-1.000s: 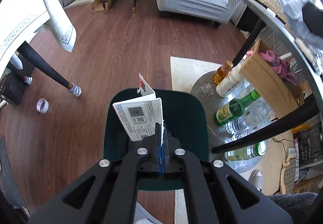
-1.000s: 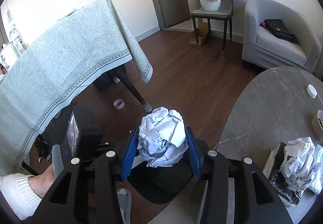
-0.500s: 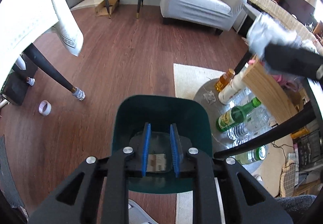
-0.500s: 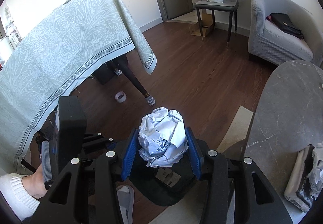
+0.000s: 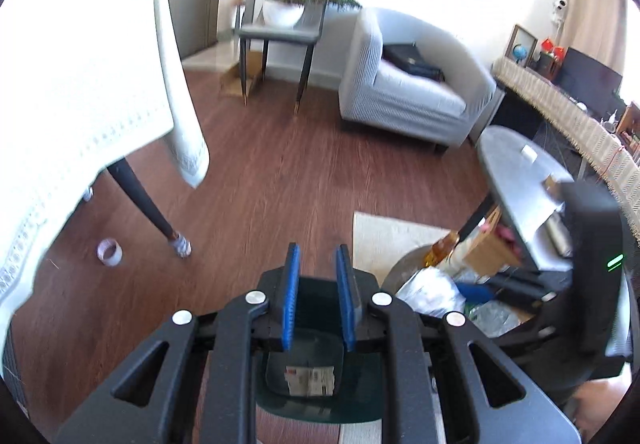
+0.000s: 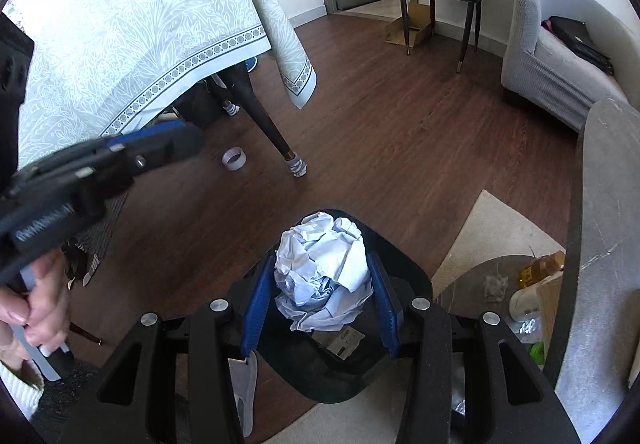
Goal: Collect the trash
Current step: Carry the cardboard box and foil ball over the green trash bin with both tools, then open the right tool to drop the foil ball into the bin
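Blue pads of the right gripper (image 6: 320, 300) squeeze a crumpled paper ball (image 6: 322, 270) from both sides, holding it right over the dark green bin (image 6: 360, 380). Down in that bin lies a printed slip (image 5: 310, 380). The left gripper (image 5: 318, 300) hangs above the bin too, its fingers parted with nothing between them. On the wood floor (image 5: 280, 184) near the table leg (image 6: 260, 116) sits a tape roll (image 6: 234, 159).
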Demonstrator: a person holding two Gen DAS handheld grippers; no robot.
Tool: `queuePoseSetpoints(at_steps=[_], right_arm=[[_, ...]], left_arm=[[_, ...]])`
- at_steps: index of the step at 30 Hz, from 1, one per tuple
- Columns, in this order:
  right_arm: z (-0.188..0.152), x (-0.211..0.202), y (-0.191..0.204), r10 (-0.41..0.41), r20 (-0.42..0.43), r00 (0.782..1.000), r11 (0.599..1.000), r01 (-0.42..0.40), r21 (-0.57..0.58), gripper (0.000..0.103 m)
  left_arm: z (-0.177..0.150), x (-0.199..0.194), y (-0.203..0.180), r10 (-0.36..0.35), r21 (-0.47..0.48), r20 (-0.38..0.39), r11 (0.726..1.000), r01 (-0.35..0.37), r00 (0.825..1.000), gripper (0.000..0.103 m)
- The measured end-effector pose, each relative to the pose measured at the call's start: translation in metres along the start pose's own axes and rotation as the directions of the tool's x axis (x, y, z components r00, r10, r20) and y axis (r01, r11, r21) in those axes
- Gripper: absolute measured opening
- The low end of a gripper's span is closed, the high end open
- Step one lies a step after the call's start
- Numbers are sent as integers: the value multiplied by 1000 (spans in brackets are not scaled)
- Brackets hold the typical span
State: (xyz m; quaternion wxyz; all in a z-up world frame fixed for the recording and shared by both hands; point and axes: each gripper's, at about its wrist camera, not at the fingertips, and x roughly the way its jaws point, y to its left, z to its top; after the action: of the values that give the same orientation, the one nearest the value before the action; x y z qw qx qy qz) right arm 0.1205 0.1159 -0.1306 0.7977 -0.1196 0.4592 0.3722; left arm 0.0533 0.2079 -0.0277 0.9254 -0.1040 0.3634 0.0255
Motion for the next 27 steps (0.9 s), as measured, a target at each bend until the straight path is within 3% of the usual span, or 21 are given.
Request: queuePoseSetpoints(at_steps=[14, 19, 22, 27], right_arm=[[-29, 73, 8, 22, -199, 980, 1000, -22, 1, 47], [-38, 90, 14, 3, -239, 971, 1000, -6, -9, 50], [-42, 96, 15, 6, -256, 967, 1000, -8, -5, 58], [-43, 94, 19, 18, -246, 969, 999, -27, -33, 58]], left_arm=[[14, -28, -11, -25, 18, 70, 1000, 24, 997, 14], [13, -32, -11, -47, 20, 80, 999, 45, 996, 14], [15, -34, -11, -52, 28, 84, 998, 50, 995, 14], [16, -39, -15, -61, 31, 99, 998, 58, 993, 14]])
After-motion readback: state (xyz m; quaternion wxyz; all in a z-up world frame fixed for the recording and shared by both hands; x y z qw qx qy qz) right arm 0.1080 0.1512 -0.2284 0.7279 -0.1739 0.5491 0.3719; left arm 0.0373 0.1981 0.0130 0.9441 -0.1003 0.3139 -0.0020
